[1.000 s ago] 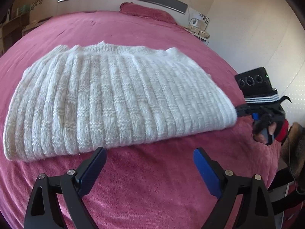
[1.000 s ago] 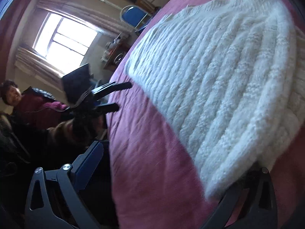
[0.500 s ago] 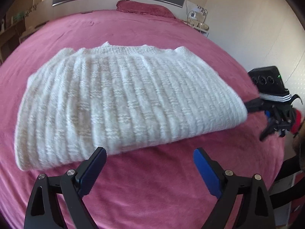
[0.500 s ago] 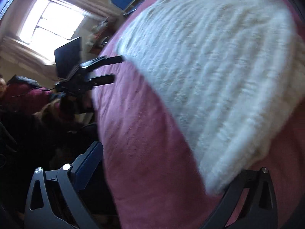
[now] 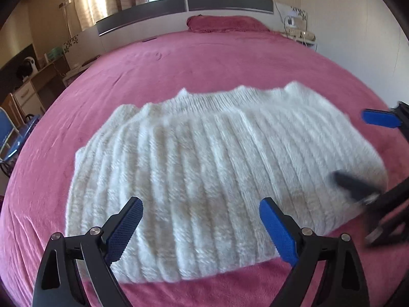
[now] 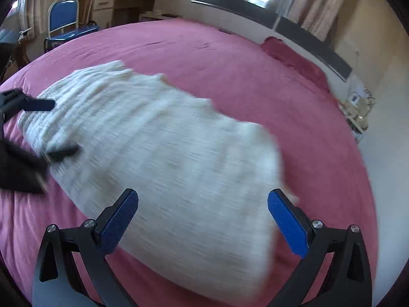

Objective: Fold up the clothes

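White knitted sweater (image 5: pixel 212 168) lies folded on the pink bed (image 5: pixel 204 58). Left wrist view: the left hand-held gripper (image 5: pixel 200 223) is wide above its near edge, jaws closing on nothing. Right wrist view: the right hand-held gripper (image 6: pixel 203 220) is wide and empty over the sweater's right end.

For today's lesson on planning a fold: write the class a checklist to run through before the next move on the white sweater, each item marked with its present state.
1. White sweater lies flat on the pink bedspread: ok.
2. Left gripper free of cloth: ok; its jaws are closing, nothing pinched.
3. Right gripper open, nothing held: ok.
4. Both grippers over the sweater, at opposite ends: ok.
5. Sweater edges neatly aligned: cannot tell, the pictures are blurred.
6. Bedspread beyond the sweater free for folding: ok.
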